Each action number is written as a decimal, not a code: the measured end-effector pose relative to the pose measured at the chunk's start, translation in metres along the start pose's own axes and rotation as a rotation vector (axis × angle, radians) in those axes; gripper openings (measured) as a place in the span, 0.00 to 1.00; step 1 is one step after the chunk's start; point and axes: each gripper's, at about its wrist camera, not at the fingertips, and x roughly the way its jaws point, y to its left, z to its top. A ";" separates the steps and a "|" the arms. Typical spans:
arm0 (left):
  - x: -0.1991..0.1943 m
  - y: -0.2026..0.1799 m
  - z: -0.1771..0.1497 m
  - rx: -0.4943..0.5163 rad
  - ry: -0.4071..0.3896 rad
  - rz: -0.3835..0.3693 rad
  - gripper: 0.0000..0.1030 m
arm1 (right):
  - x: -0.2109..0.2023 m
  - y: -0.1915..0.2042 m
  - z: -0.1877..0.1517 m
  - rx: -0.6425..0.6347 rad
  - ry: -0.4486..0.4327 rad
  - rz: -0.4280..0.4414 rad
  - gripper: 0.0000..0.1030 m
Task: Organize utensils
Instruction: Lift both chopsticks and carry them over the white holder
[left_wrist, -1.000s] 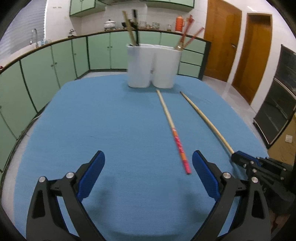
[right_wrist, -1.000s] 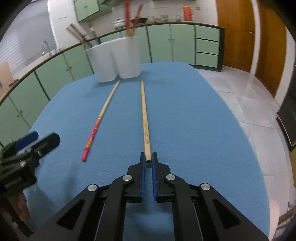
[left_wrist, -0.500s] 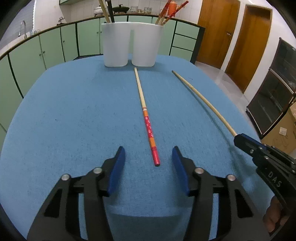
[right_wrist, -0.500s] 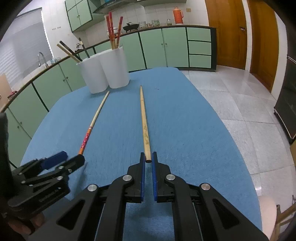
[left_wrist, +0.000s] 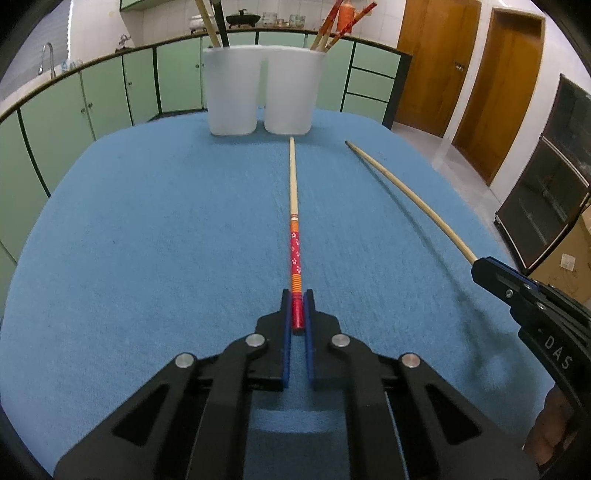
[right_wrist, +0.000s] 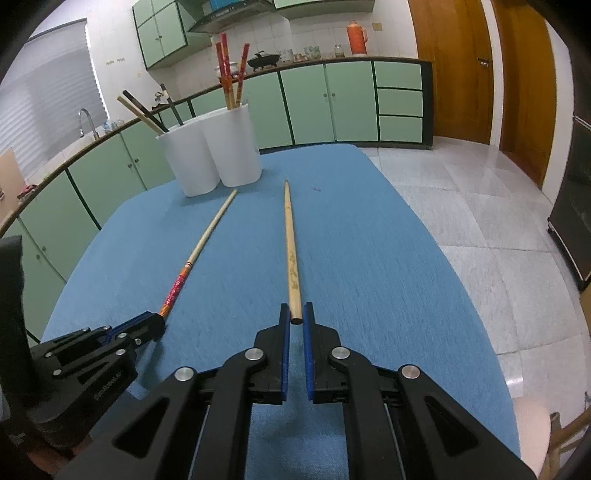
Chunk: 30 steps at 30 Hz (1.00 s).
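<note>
My left gripper is shut on the red end of a red-and-tan chopstick that lies along the blue cloth, pointing at the holders. My right gripper is shut on the thick end of a plain wooden chopstick, raised off the cloth. Two white holders stand side by side at the far edge; the left one holds tan and dark chopsticks, the right one red ones. The red chopstick and left gripper show in the right wrist view, the right gripper in the left.
The blue cloth covers a round table with its edges close on all sides. Green kitchen cabinets curve behind it. Wooden doors and tiled floor lie to the right.
My left gripper moved forward to the red chopstick's end and closed on it. My right gripper stayed shut on the wooden chopstick and lifted it a little.
</note>
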 end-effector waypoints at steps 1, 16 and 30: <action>-0.003 0.000 0.001 0.003 -0.008 0.002 0.05 | -0.001 0.001 0.001 -0.004 -0.005 -0.002 0.07; -0.087 0.000 0.039 0.030 -0.235 0.000 0.05 | -0.046 0.013 0.032 -0.062 -0.149 -0.006 0.06; -0.134 0.006 0.089 0.027 -0.390 -0.043 0.05 | -0.099 0.024 0.103 -0.076 -0.304 0.073 0.06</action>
